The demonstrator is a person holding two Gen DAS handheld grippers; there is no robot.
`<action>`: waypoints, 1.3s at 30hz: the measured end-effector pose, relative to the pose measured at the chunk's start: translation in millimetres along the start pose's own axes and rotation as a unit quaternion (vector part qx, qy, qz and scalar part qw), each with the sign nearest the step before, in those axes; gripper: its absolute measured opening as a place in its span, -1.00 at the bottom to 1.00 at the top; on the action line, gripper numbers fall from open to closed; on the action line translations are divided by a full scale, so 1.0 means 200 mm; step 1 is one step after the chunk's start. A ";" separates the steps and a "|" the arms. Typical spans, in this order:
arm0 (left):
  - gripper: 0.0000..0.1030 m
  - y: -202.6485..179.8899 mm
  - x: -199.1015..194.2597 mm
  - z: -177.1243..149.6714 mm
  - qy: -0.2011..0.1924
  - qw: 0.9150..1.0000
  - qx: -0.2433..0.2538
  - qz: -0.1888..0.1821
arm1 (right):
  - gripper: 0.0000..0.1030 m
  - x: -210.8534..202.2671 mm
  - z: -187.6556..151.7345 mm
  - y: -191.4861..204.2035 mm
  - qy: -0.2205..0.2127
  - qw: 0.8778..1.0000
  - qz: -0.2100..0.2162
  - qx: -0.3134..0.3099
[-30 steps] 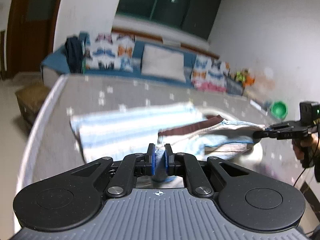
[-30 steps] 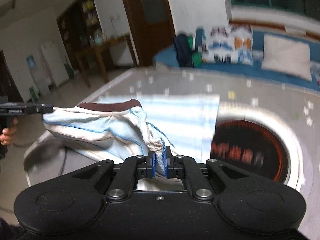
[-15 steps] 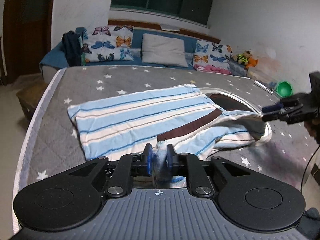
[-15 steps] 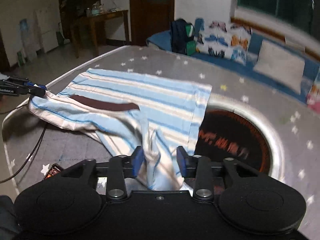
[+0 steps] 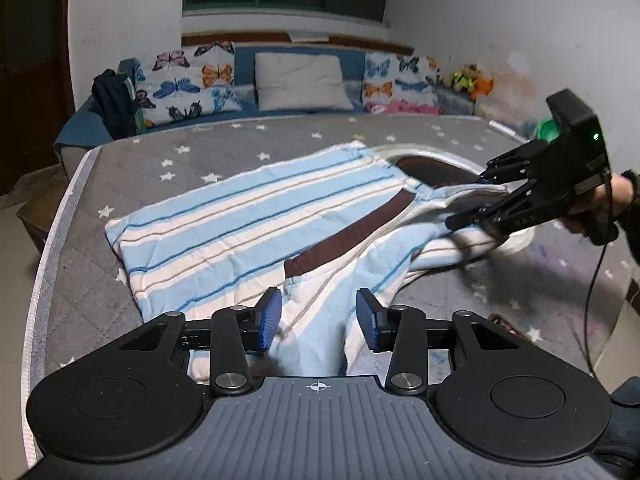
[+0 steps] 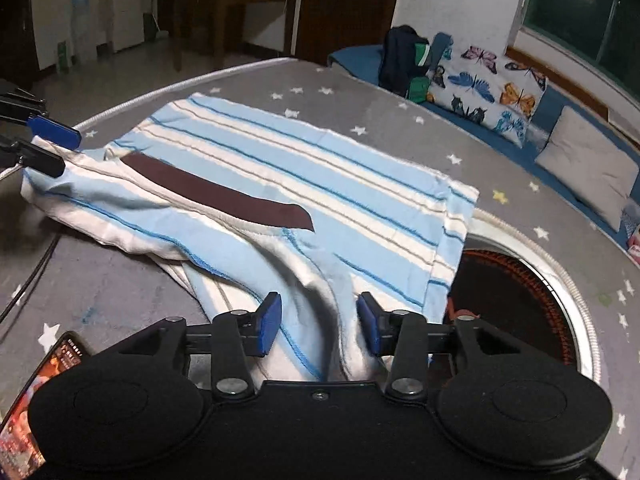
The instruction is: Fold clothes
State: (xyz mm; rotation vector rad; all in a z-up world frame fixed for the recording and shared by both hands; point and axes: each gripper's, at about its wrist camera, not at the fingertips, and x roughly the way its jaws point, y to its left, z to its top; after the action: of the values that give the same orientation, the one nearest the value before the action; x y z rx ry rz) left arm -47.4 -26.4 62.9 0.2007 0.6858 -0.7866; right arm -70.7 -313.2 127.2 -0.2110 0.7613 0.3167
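Note:
A light blue and white striped garment [image 5: 240, 220] [image 6: 300, 160] lies on the grey star-print mattress [image 5: 132, 168], its near part folded over so a brown band [image 5: 352, 236] [image 6: 216, 196] faces up. My left gripper [image 5: 320, 314] is open, and a loose fold of the garment runs between its blue pads [image 5: 270, 318]. My right gripper [image 6: 319, 322] is open as well, straddling the garment's other end. In the left wrist view the right gripper [image 5: 468, 200] hovers at the fold's right end. The right wrist view shows the left gripper [image 6: 50, 148] at the far left corner.
A round metal-rimmed dark disc [image 6: 512, 300] [image 5: 436, 168] lies on the mattress, partly under the garment. A phone [image 6: 44, 384] lies near the right gripper. Butterfly pillows [image 5: 188, 80], a grey cushion [image 5: 300, 80] and a dark bag [image 5: 114, 104] line the far edge. A cable [image 5: 592, 280] hangs from the hand.
Both grippers held the lifted garment edge shut a second ago. The right opened first, then the left. The folded part has dropped onto the garment.

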 end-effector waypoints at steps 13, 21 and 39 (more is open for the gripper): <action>-0.77 -0.05 -0.02 -0.12 -0.001 0.999 0.030 0.015 | -0.80 -0.05 -0.22 0.09 0.015 0.999 0.030 -0.033; 0.02 -0.09 -0.11 -0.20 -0.019 0.998 0.058 0.031 | -0.80 -0.07 -0.29 0.14 0.027 0.999 0.034 -0.027; -0.77 -0.16 -0.08 -0.24 -0.021 0.994 0.102 0.028 | -0.58 -0.05 -0.22 0.20 0.025 0.998 0.023 -0.052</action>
State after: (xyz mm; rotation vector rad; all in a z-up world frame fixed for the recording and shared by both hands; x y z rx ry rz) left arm -102.3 -19.1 38.9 0.3857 0.5570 -0.8044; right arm -121.1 -290.9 100.4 -0.2998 0.8006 0.3969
